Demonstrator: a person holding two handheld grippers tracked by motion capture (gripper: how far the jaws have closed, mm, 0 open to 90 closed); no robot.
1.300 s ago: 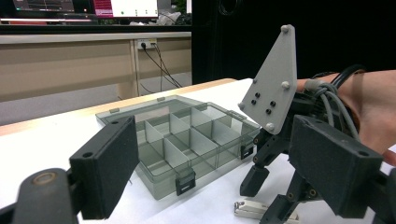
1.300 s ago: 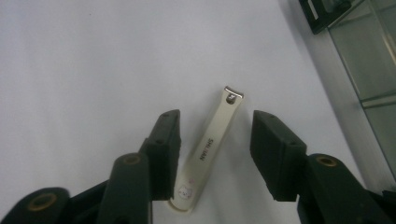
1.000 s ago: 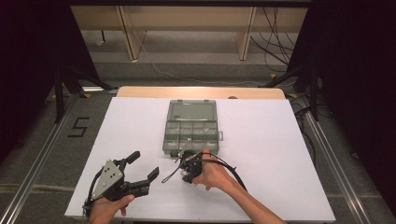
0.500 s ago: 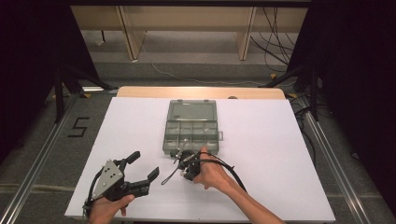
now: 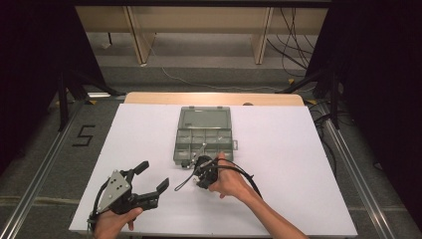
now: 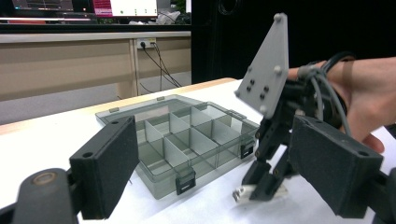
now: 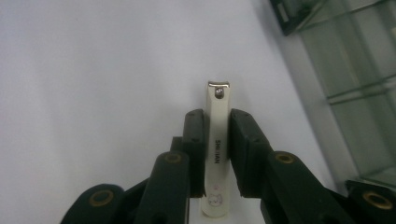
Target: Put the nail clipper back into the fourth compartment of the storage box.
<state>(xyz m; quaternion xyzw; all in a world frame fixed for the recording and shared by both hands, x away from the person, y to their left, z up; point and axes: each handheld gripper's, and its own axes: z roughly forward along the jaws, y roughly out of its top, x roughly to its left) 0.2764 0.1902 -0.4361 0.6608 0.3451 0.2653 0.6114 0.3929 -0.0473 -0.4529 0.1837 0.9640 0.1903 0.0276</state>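
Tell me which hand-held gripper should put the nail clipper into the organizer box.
Right. The right hand-held gripper already clamps the slim silver metal nail clipper beside the open clear plastic organizer box; the left hand-held gripper is open, farther away.

Beyond the jaws a white rectangular tabletop (image 5: pixel 298 164) ends in a pale wooden edge strip (image 5: pixel 214 98). Farther ahead lie grey carpeted floor (image 5: pixel 199 55), light wooden bench legs (image 5: pixel 137 35) and trailing black cables (image 5: pixel 293 30). Black curtains (image 5: pixel 30 74) flank both sides.
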